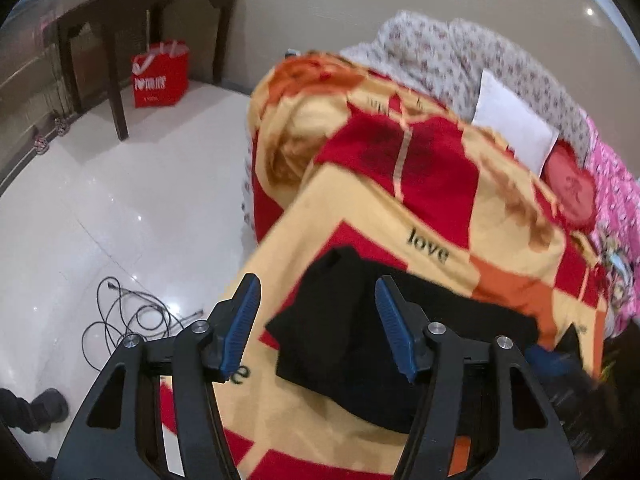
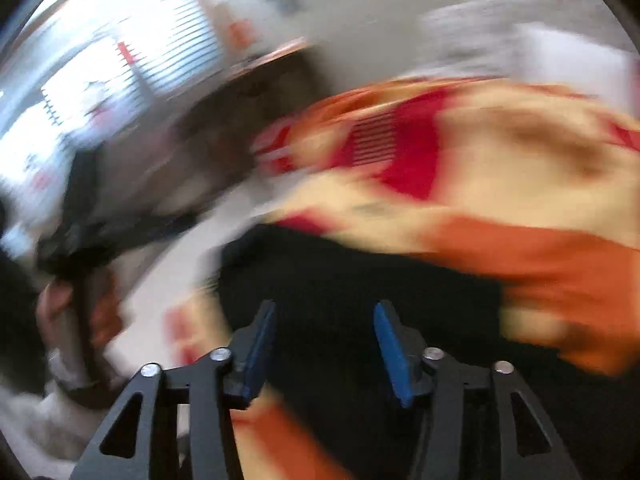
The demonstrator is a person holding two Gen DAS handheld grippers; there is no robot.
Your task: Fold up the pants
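Observation:
Black pants (image 1: pixel 340 332) lie folded in a pile on a bed with a yellow, red and orange blanket (image 1: pixel 400 208), near its front corner. My left gripper (image 1: pixel 316 300) is open and empty, held above the pants' left end. The right wrist view is badly blurred. In it the black pants (image 2: pixel 360 280) spread across the blanket (image 2: pixel 500 168). My right gripper (image 2: pixel 324 328) is open and empty just above them. The left hand holding the other gripper (image 2: pixel 76 248) shows at the far left.
A white pillow (image 1: pixel 516 124) and floral bedding (image 1: pixel 460 56) lie at the bed's far end. A dark wooden table (image 1: pixel 152 4) and a red shopping bag (image 1: pixel 160 76) stand by the wall. A coiled cable (image 1: pixel 124 316) lies on the white tiled floor.

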